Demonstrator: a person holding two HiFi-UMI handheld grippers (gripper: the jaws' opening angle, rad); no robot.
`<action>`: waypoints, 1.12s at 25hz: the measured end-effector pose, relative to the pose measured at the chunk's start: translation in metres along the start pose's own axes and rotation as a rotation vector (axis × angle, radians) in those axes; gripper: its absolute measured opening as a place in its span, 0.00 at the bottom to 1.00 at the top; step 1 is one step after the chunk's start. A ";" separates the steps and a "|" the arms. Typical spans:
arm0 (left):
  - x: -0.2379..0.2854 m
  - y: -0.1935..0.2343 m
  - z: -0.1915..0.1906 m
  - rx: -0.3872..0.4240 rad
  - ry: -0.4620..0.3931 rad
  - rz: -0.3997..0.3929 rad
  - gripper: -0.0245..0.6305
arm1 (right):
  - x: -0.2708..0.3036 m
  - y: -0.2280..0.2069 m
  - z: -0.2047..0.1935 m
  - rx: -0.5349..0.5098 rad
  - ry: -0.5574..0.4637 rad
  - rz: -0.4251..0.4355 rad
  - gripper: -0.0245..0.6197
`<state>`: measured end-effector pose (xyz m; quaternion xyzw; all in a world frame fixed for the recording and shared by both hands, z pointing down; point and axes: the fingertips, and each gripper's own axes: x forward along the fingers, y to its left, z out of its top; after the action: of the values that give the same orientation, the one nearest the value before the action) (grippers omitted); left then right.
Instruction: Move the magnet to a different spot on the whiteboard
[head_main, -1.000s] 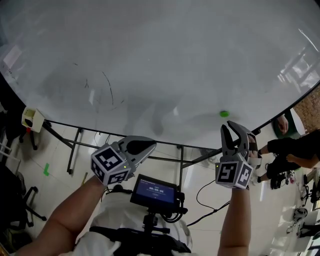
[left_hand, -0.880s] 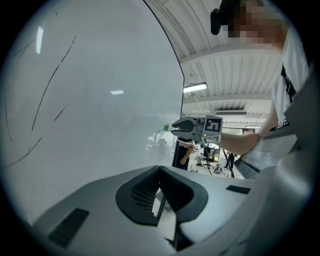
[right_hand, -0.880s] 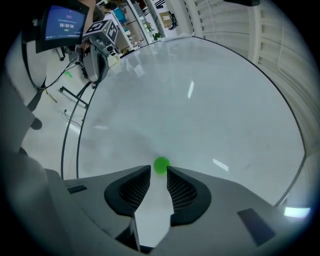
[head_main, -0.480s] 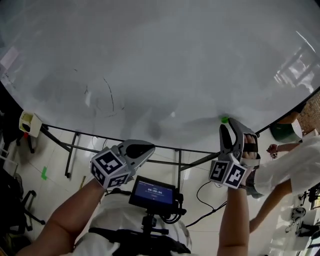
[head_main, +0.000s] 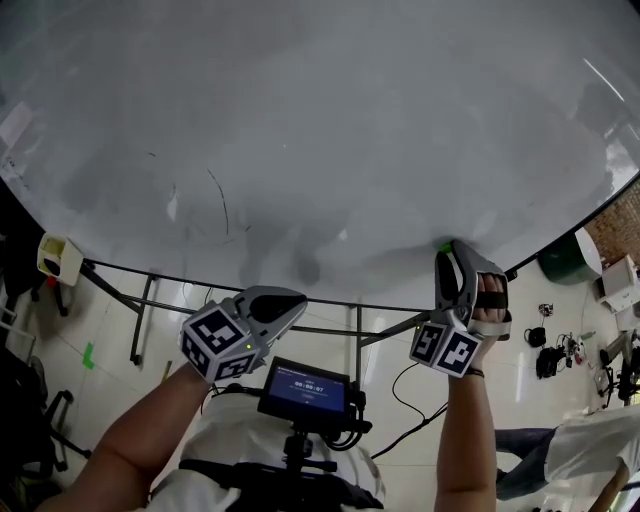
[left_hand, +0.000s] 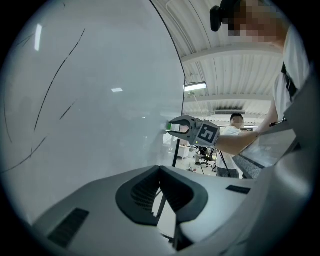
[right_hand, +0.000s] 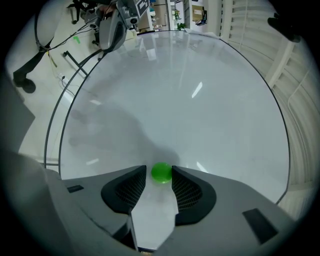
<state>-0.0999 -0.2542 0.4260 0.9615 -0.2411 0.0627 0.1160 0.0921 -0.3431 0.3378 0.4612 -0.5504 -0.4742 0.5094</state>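
- The whiteboard (head_main: 320, 130) filled the top of the head view, with faint pen marks (head_main: 215, 190) on its left part.
- The left hand-held gripper (head_main: 296, 299) hung below the whiteboard's lower edge, apart from it. Its jaws were together at the tips with nothing between them, as its own view showed (left_hand: 160, 169).
- A small screen (head_main: 305, 385) sat at the person's chest, between the two arms.
- The right hand-held gripper (head_main: 452, 252) pointed up at the whiteboard's lower right part, its tips at the surface.
- The green magnet (right_hand: 161, 172) sat on the whiteboard between that gripper's tips. The jaws were opening, with a sliver of gap on the magnet's left side.
- From the head view only a green edge of the magnet (head_main: 443, 245) showed, just beside the tips.
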 end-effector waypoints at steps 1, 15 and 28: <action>0.000 0.000 0.000 -0.002 0.001 0.000 0.06 | 0.000 0.000 -0.001 0.002 0.000 -0.001 0.31; -0.007 -0.002 0.001 0.009 0.021 0.019 0.06 | 0.000 0.004 -0.001 0.094 -0.016 0.025 0.24; 0.000 -0.018 0.001 0.029 0.004 0.062 0.06 | -0.027 0.016 -0.009 0.514 -0.183 0.136 0.24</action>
<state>-0.0915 -0.2387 0.4214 0.9551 -0.2694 0.0718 0.1004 0.1024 -0.3152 0.3511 0.4926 -0.7261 -0.3231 0.3547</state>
